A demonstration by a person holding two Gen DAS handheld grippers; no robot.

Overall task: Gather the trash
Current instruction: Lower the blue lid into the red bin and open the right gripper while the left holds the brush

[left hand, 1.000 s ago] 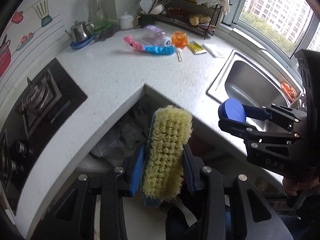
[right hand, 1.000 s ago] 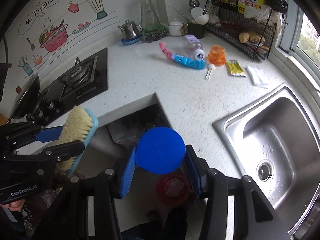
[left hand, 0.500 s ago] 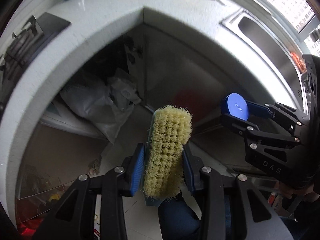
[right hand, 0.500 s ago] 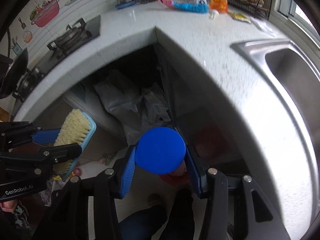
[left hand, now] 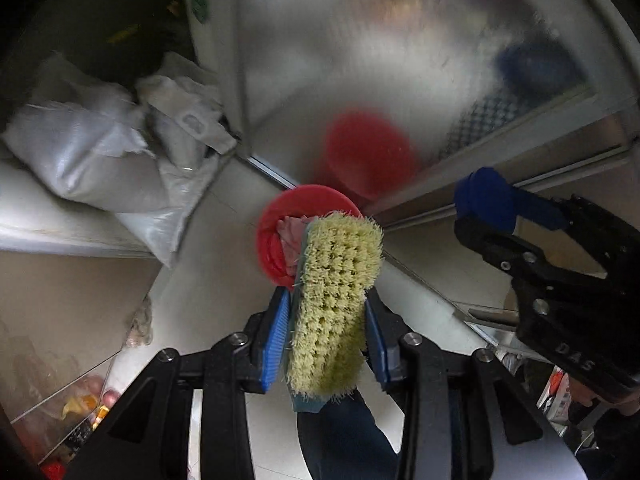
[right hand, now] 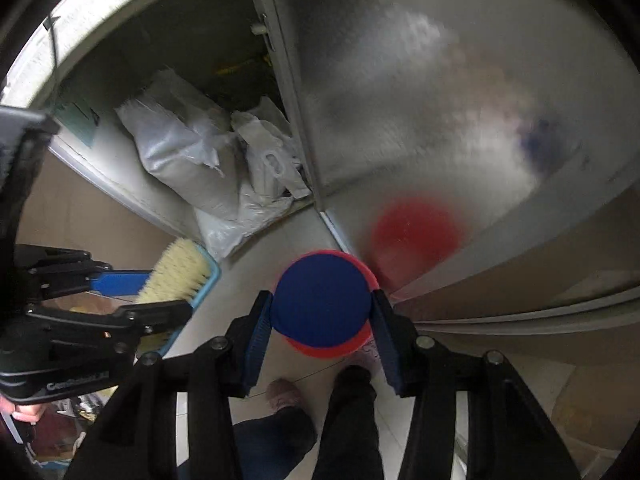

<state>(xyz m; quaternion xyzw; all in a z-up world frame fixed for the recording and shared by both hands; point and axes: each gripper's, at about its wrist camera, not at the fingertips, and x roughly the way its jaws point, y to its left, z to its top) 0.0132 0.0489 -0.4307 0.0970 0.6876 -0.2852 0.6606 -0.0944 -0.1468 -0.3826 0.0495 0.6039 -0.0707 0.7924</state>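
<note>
My left gripper (left hand: 326, 328) is shut on a scrub brush (left hand: 334, 300) with yellow bristles and a teal back; it also shows in the right wrist view (right hand: 176, 276). My right gripper (right hand: 322, 316) is shut on a round blue lid (right hand: 322, 300), seen edge-on in the left wrist view (left hand: 486, 200). Both hang above a red bin (left hand: 276, 236) on the floor, which holds pink trash (left hand: 290, 232). In the right wrist view the blue lid hides most of the red bin (right hand: 332, 350).
A shiny metal cabinet door (right hand: 440, 120) stands behind the bin and mirrors it. White plastic bags (right hand: 208, 160) lie in the open cabinet at left. The person's legs (right hand: 348, 420) and slippered feet are on the tiled floor below.
Both grippers dropped from countertop height to below the counter edge and tilted down. The red bin on the floor has come into view under them. Both grips are unchanged.
</note>
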